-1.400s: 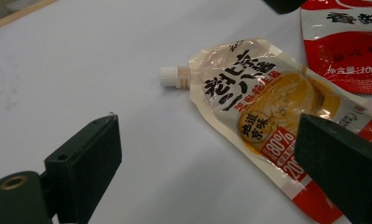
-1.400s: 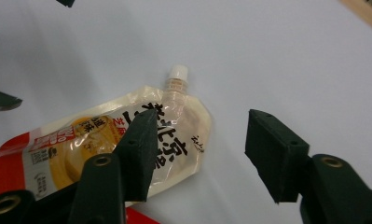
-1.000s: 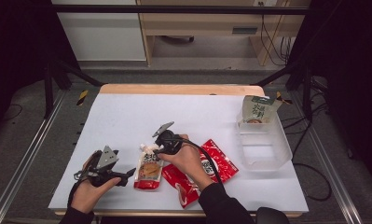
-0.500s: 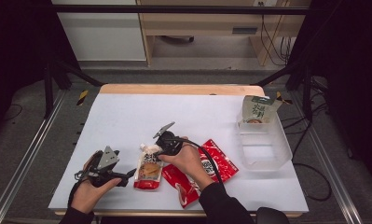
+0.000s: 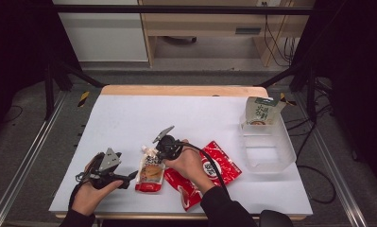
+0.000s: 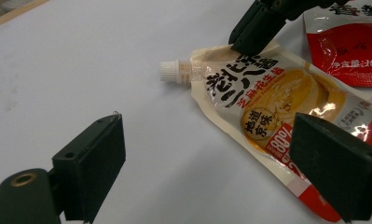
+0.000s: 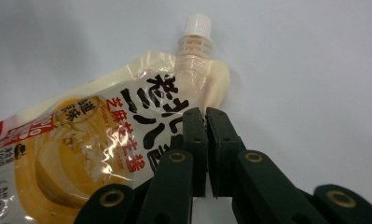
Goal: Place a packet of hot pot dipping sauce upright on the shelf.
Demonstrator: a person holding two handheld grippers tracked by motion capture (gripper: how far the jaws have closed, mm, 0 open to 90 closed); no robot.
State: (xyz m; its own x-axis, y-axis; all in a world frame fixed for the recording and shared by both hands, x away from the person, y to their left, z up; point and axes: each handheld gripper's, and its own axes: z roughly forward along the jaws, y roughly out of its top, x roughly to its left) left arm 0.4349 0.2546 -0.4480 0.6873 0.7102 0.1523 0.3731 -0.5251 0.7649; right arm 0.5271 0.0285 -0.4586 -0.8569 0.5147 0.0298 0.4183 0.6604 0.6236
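Note:
A spouted sauce pouch (image 5: 150, 171) with a white cap (image 7: 196, 23) lies flat near the table's front edge. My right gripper (image 5: 155, 155) reaches down onto its top end beside the spout. Its jaws have just been closing and now stand together on the pouch's upper edge (image 7: 205, 114), with the film pinched between them. From the left gripper view the same black jaws (image 6: 249, 39) press on that edge of the pouch (image 6: 277, 93). My left gripper (image 6: 209, 140) lies low on the table left of the pouch, open and wide, with nothing between its fingers (image 5: 129, 178).
A red snack packet (image 5: 214, 172) lies under the right forearm, partly beneath the pouch's right side. A clear plastic bin (image 5: 271, 151) stands at the right with a green-and-white carton (image 5: 261, 111) leaning in its far end. The white table (image 5: 176, 113) runs bare behind.
Both hands and the pouch keep their places on the table. The high view is too small to show any motion of the jaws.

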